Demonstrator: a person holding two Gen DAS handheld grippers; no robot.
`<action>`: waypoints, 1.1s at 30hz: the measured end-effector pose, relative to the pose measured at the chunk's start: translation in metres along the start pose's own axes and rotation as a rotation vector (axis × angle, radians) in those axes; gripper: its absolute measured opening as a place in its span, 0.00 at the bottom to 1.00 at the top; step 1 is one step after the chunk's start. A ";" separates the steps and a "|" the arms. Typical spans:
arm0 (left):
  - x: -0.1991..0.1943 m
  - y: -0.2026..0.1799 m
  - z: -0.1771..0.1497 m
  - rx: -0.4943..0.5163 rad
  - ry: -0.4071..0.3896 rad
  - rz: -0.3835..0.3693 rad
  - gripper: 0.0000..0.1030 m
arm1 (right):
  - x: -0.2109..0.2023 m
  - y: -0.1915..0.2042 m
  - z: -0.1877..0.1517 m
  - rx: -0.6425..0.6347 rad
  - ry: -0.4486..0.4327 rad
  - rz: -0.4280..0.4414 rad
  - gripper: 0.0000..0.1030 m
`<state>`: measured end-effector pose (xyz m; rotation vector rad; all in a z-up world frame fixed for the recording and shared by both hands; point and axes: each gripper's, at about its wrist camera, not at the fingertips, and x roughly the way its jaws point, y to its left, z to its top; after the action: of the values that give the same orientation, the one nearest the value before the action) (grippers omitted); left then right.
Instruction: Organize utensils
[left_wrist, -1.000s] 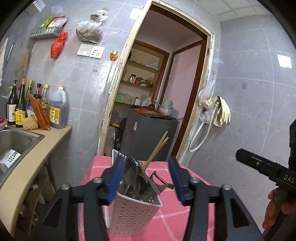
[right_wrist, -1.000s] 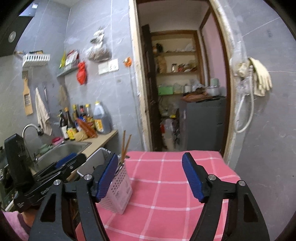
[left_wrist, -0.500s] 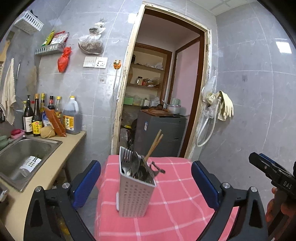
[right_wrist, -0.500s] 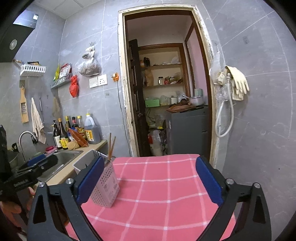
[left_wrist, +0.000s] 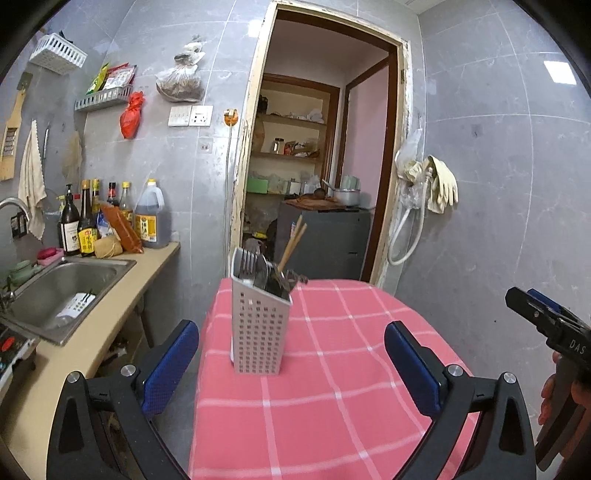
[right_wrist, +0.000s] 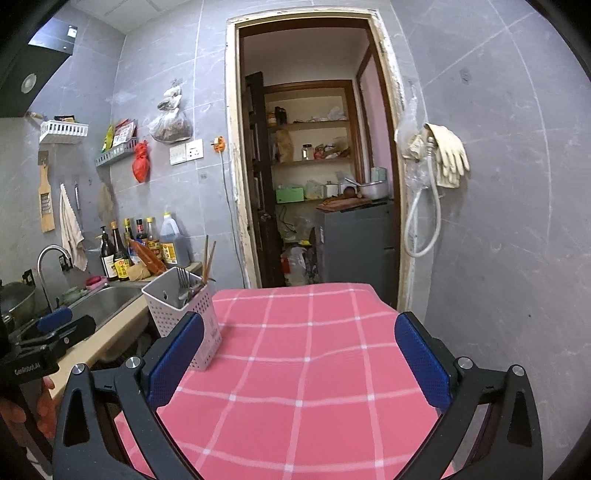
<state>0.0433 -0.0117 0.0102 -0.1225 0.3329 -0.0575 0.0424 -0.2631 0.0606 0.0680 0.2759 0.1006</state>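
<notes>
A table with a pink checked cloth (left_wrist: 332, 387) fills the middle of the kitchen. On it, near the left edge beside the sink counter (left_wrist: 122, 295), stands a white plastic utensil holder (left_wrist: 258, 332) full of little holes. It stands up straight, alone on the cloth.

The holder looks light and stiff, but it is tall and thin, so I think a bump near the top could tip it. Its smooth sides may be a bit slippery. The best place to hold it is low on its two flat sides.

Inside are a metal fork (left_wrist: 248, 264), what look like spoons, and wooden chopsticks (left_wrist: 291, 240) that lean and poke out. These are hard and thin, and would slide if pinched at the tips.

The left gripper (left_wrist: 291, 369) points a little down at the holder, jaws wide apart, holding nothing. The right gripper (right_wrist: 299, 365) is over the bare cloth, jaws wide apart and empty too, the holder just beside its left finger.
</notes>
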 end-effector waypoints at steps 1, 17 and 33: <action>-0.002 0.000 -0.003 -0.003 0.003 0.000 0.99 | -0.001 -0.001 -0.002 0.003 0.001 -0.002 0.99; -0.017 -0.002 -0.022 -0.030 0.045 0.038 0.99 | -0.007 -0.012 -0.024 0.033 0.043 -0.010 0.99; -0.017 -0.007 -0.025 -0.006 0.066 0.048 0.99 | -0.003 -0.011 -0.030 0.041 0.066 -0.005 0.99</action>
<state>0.0183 -0.0204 -0.0069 -0.1184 0.4013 -0.0127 0.0319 -0.2730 0.0317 0.1049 0.3441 0.0920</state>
